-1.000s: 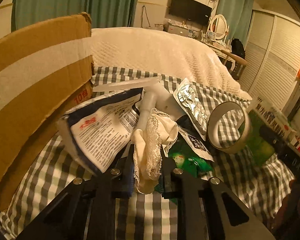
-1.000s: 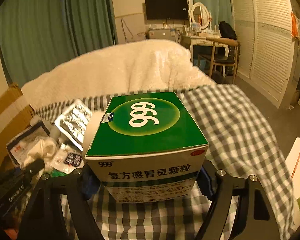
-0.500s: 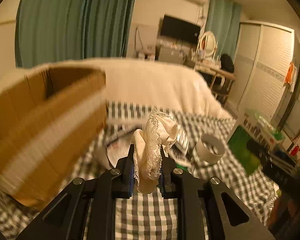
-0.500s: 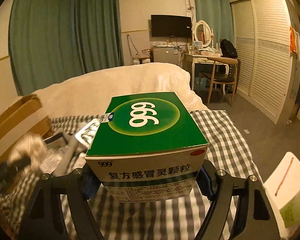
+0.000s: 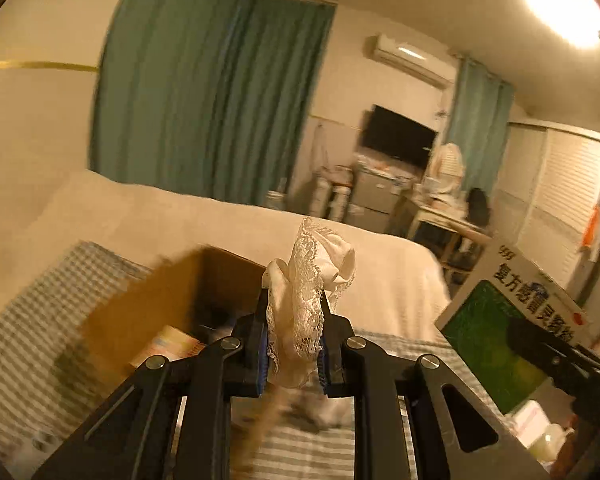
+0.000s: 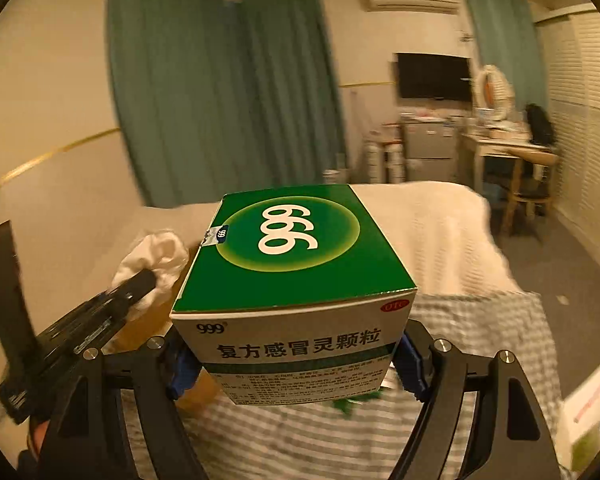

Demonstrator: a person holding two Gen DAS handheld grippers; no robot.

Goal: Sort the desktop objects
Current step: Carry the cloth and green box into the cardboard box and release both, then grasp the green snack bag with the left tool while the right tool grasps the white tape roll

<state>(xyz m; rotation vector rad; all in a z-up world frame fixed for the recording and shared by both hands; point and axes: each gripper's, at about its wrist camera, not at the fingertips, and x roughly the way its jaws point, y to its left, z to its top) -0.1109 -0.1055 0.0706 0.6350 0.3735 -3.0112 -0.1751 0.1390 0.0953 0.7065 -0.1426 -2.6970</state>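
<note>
Left claw (image 5: 293,344) clamped on lace cloth (image 5: 312,276) above carton (image 5: 172,300); right claw (image 6: 292,364) clamped on green box (image 6: 296,264).

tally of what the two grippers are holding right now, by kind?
Lace cloth, clamped in left gripper: 1
Green medicine box, clamped in right gripper: 1
Total held: 2
</note>
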